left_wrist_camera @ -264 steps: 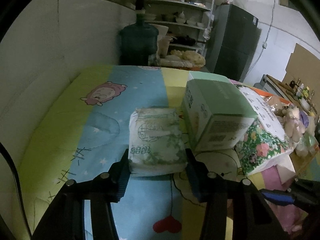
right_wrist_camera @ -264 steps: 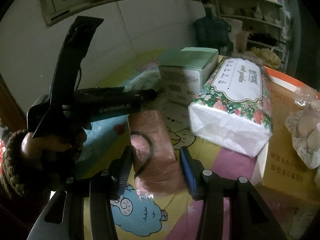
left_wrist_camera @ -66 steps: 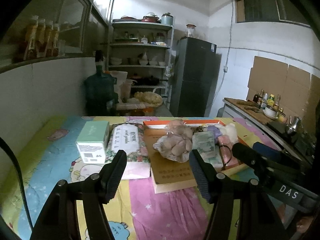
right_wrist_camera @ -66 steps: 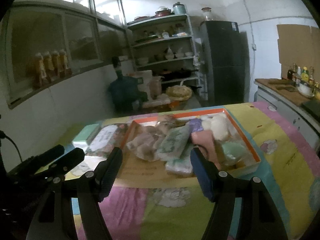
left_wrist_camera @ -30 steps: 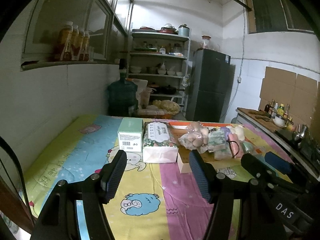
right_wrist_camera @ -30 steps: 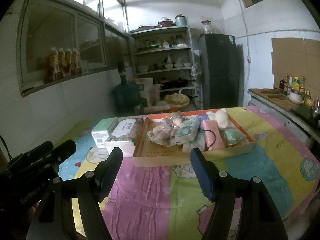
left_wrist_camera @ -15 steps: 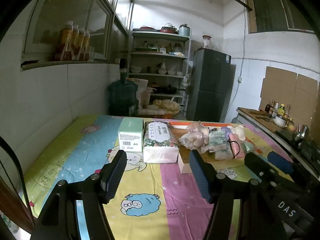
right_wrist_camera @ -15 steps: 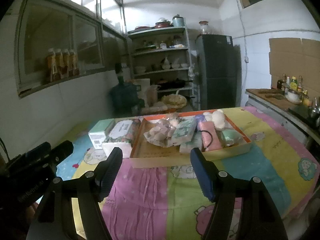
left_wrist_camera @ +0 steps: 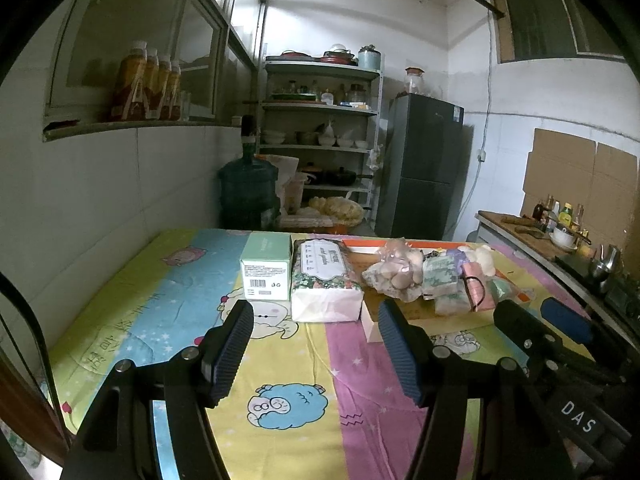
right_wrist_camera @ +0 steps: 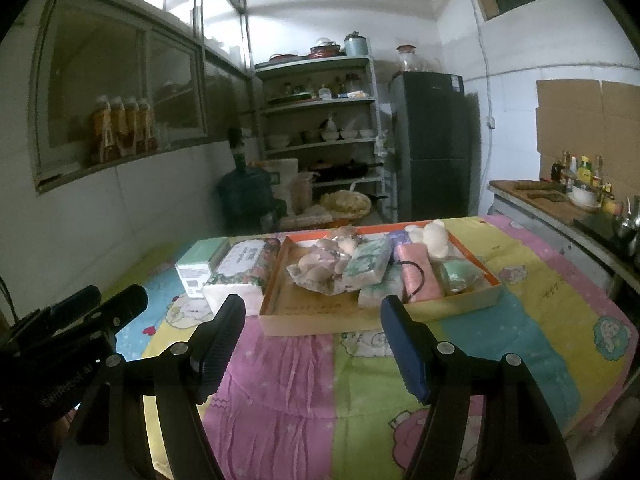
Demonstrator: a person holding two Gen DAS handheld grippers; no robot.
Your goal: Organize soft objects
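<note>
An orange-rimmed cardboard tray [right_wrist_camera: 472, 258] on the cartoon-print tablecloth holds soft items: a clear bag of plush pieces [right_wrist_camera: 320, 264], green tissue packs [right_wrist_camera: 368, 260], a pink pack [right_wrist_camera: 420, 274] with a black band, a white plush [right_wrist_camera: 435, 240]. Left of the tray lie a floral tissue pack [left_wrist_camera: 324, 276] and a mint green box [left_wrist_camera: 267, 266]. My left gripper [left_wrist_camera: 316, 344] and my right gripper [right_wrist_camera: 312, 338] both hang open and empty above the near part of the table, well back from the tray. In the left wrist view the tray [left_wrist_camera: 370, 326] is partly hidden.
A white wall runs along the table's left side. Behind the table stand a water jug [left_wrist_camera: 248, 192], shelves of dishes [left_wrist_camera: 320, 136] and a dark fridge [left_wrist_camera: 424, 168]. A counter with bottles [left_wrist_camera: 560, 220] is at the right. The right gripper's arm [left_wrist_camera: 560, 344] shows in the left view.
In the right wrist view the table has slid slightly lower over the last second. The left wrist view is unchanged, and both grippers keep the same wide opening.
</note>
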